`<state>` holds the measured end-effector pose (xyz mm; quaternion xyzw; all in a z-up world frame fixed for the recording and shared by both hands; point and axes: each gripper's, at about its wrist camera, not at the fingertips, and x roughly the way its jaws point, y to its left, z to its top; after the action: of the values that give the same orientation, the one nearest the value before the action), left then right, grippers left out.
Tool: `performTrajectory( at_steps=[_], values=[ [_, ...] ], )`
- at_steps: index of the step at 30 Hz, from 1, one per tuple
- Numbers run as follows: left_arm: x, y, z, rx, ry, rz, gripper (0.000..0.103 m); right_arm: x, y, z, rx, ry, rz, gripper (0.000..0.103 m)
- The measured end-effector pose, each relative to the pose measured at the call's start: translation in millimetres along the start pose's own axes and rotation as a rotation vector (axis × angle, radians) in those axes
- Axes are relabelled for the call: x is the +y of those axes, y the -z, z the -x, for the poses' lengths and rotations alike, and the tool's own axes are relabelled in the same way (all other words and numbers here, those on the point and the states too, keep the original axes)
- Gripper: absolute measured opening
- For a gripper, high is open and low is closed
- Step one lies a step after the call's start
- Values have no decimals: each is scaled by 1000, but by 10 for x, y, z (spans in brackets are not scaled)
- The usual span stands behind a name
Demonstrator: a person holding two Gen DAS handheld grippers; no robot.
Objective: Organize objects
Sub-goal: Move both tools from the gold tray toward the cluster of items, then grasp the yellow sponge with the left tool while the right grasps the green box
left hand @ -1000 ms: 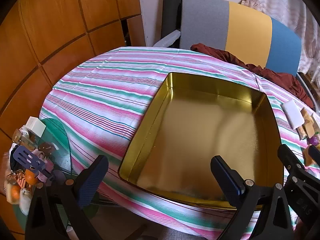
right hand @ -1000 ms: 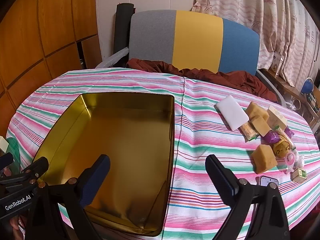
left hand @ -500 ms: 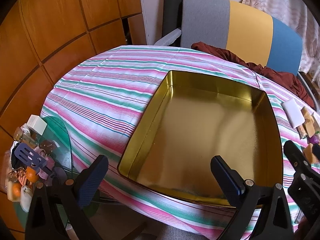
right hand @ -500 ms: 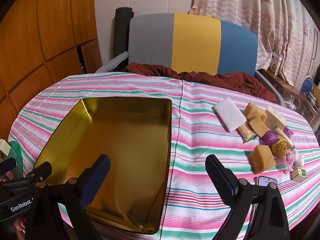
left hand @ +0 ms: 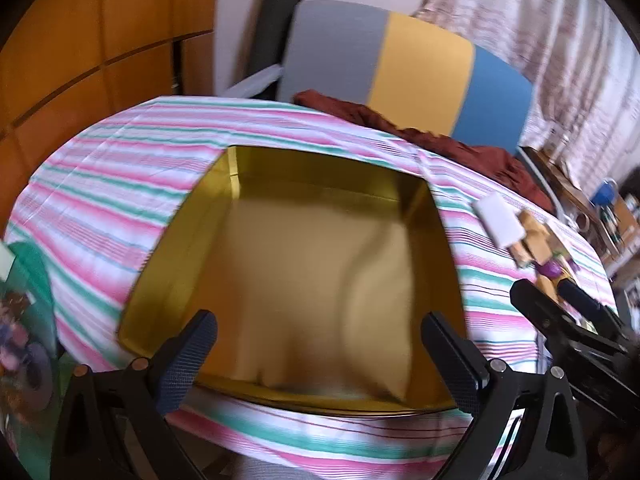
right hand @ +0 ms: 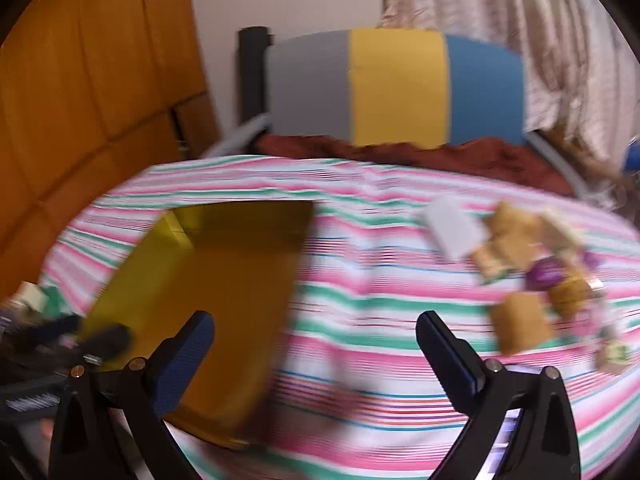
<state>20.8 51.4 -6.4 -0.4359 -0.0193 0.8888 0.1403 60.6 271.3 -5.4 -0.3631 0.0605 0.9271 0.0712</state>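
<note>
1. Nothing lies in the gold tin yet; it sits bare on the striped tablecloth, toward the left.
2. Left gripper hangs over the tin's near edge, jaws spread wide, holding nothing.
3. Right gripper hovers above the cloth, jaws likewise spread and empty.
4. Rightmost, the white block, tan blocks and purple wrapped piece lie clustered, all unsorted; I judge the task barely begun.

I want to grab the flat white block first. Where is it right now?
In the right wrist view the white block lies on the striped tablecloth, right of the gold tin, at the near-left end of the snack cluster, beside a tan piece.
</note>
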Motion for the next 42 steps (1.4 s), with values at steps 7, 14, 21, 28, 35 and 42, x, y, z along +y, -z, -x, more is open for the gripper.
performTrajectory(
  at_steps=[7,14,21,28,35,42],
  values=[
    [-570,25,-44,24,95,-133,102,-1134,241,132,3,218,-159,89],
    [-966,65,-100,89,288,-162,103,-2554,577,416,-24,497,-383,89],
    [-1329,155,-176,160,336,-228,103,-3247,794,310,49,499,-423,89],
    [-1533,177,-313,210,361,-241,103,-3311,838,164,39,435,-418,89],
    [-1796,109,-466,231,369,-271,103,-3155,863,7,60,466,-345,89],
    [-2086,35,-702,244,366,-308,103,-3166,941,33,2,357,-381,53]
  ],
)
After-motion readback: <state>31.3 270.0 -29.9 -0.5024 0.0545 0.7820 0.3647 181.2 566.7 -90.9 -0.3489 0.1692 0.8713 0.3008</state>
